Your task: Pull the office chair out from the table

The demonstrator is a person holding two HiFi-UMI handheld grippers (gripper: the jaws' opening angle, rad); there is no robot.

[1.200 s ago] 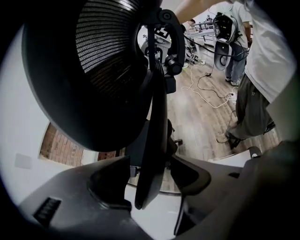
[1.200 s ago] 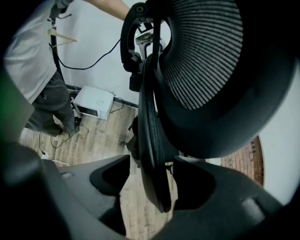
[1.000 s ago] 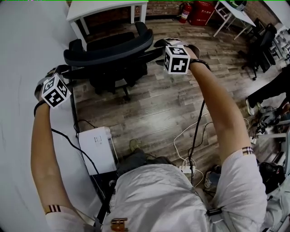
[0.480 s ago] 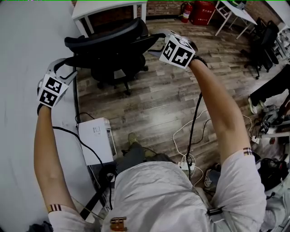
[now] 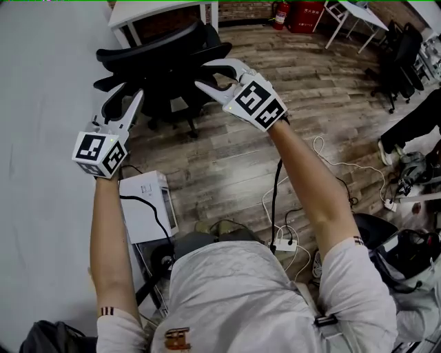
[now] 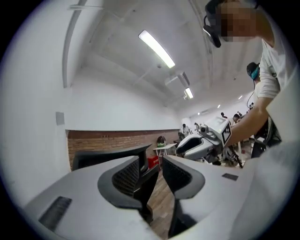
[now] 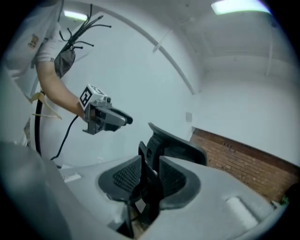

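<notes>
The black office chair stands on the wood floor beside the white table, its curved backrest toward me. My left gripper is raised in front of the chair's left side, apart from it. My right gripper hovers at the chair's right side, also clear of it. Both pairs of jaws have just been closing and stand part open with nothing between them. In the left gripper view the chair's back shows beyond the pads, with the right gripper alongside. The right gripper view shows the chair and the left gripper.
A white box-shaped device with a black cable sits on the floor by the table. Cables and a power strip lie near my feet. A second white table, red extinguishers and other dark chairs stand farther off.
Both grippers have come off the ends of the chair's backrest, risen and drawn back toward me. Their jaws are narrower than before. The chair stands free.
</notes>
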